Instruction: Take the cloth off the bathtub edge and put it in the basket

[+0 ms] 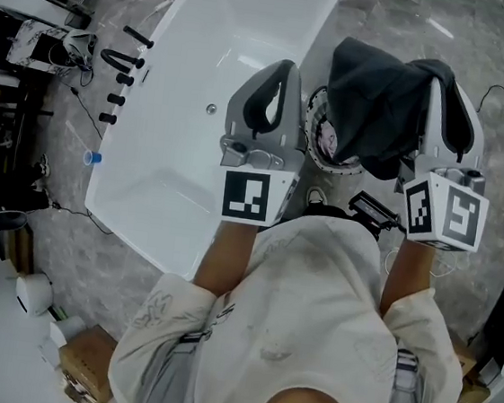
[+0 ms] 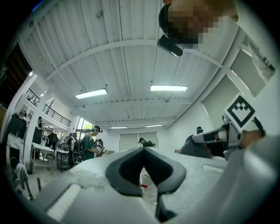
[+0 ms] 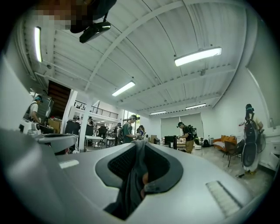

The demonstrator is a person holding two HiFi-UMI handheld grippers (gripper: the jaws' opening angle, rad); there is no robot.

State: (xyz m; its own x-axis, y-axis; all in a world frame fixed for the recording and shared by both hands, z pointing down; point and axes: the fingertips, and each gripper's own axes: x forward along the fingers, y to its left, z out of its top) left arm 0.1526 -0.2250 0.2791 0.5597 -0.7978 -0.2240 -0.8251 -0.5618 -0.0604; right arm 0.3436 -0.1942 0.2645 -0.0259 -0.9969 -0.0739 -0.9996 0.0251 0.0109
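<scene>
**Hanging cloth [image 1: 372, 101] held over the basket [image 1: 316, 138]**

Dark cloth drapes from the right gripper [image 1: 446, 105], whose jaws are pinched tight on a fold of it, above the round basket beside the white bathtub [image 1: 204, 64]. The left gripper [image 1: 286, 72] is closed and empty, near the tub's rim.

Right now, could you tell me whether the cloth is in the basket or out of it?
Out: the right gripper pinches the cloth between its fingers, and it hangs draped above the basket.
</scene>
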